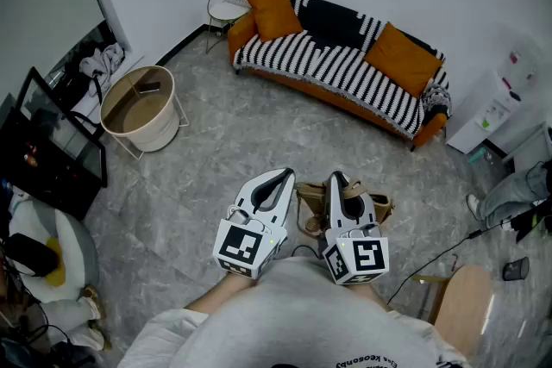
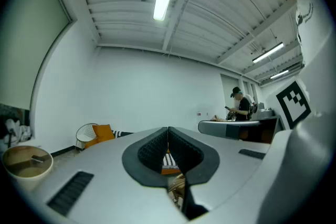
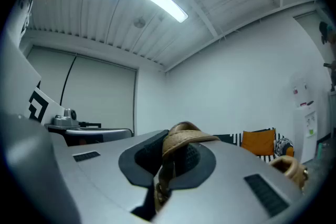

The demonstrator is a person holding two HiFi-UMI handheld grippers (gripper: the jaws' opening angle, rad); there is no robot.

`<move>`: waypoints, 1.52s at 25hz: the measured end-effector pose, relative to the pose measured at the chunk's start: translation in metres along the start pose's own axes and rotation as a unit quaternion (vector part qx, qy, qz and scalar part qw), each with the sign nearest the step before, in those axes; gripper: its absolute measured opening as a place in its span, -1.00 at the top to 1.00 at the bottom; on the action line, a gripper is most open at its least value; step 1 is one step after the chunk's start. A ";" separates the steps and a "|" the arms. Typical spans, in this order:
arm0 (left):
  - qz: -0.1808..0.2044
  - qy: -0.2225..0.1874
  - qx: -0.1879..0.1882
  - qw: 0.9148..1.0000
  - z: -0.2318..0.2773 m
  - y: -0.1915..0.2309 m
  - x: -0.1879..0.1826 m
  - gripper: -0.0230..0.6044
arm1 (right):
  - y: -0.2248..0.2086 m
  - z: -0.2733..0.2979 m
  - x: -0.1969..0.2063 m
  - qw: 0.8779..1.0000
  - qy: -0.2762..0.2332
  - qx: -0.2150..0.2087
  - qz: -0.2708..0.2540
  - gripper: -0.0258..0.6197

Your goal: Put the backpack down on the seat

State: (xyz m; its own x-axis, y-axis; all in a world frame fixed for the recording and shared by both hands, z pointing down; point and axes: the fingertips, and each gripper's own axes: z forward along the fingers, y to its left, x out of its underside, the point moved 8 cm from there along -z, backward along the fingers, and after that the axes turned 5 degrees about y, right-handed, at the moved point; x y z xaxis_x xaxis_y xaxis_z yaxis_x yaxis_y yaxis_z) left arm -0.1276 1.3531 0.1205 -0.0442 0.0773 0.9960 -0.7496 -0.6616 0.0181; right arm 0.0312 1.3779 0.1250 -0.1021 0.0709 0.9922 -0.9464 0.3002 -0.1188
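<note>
Spotter A: Your right tool [image 3: 176,140] is clamped on the tan strap [image 3: 185,132], which loops up over the pads and drops down the slot between them. I'd say that pinch is what carries the backpack [image 1: 312,207].

Spotter B: Agreed. Your left tool [image 2: 168,131] has its jaws together as well, tips meeting, but I see nothing pinched there. There is only a bit of tan low in the gap and stripes beyond. It sits just beside the right one, so you probably have it there to steady the load rather than bear it.

Spotter A: In the head view both tools are low centre, level and close against your body. The backpack hangs between and just under them, above the grey floor [image 1: 259,134]. Gripping high on the strap lets the bag hang upright, so its base should land first.

Spotter B: It isn't down yet, though. The sofa [image 1: 332,69] runs across the upper middle of the frame, well apart from you. It has an orange cushion [image 1: 272,9] at its left end and a second cushion [image 1: 401,56] towards the right. The striped stretch between them looks like the free spot.

Spotter A: There's also a wire chair [image 1: 226,3] just beside the sofa's left end. I can't tell which seat is meant, but the sofa looks the roomier landing for you.
</note>
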 end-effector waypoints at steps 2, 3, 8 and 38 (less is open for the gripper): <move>0.002 0.001 -0.003 1.000 0.000 0.009 0.000 0.86 | 0.005 0.008 0.005 1.000 0.002 -0.001 0.008 0.81; 0.003 0.001 -0.002 1.000 -0.001 0.013 0.001 0.86 | 0.008 0.011 0.007 1.000 0.002 -0.003 0.010 0.81; 0.010 -0.006 0.011 1.000 -0.006 0.039 0.005 0.86 | 0.036 0.032 0.013 1.000 -0.003 -0.011 0.007 0.82; -0.022 -0.048 -0.016 0.998 0.218 0.175 0.000 0.86 | -0.093 0.271 0.005 0.996 0.016 -0.080 0.028 0.81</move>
State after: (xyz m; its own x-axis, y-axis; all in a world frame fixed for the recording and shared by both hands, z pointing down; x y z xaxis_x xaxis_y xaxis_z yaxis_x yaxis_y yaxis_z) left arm -0.1146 1.0746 0.1426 0.0519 0.0328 0.9981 -0.7703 -0.6348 0.0609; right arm 0.0355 1.0927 0.1506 -0.1419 0.1212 0.9824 -0.8782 0.4425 -0.1814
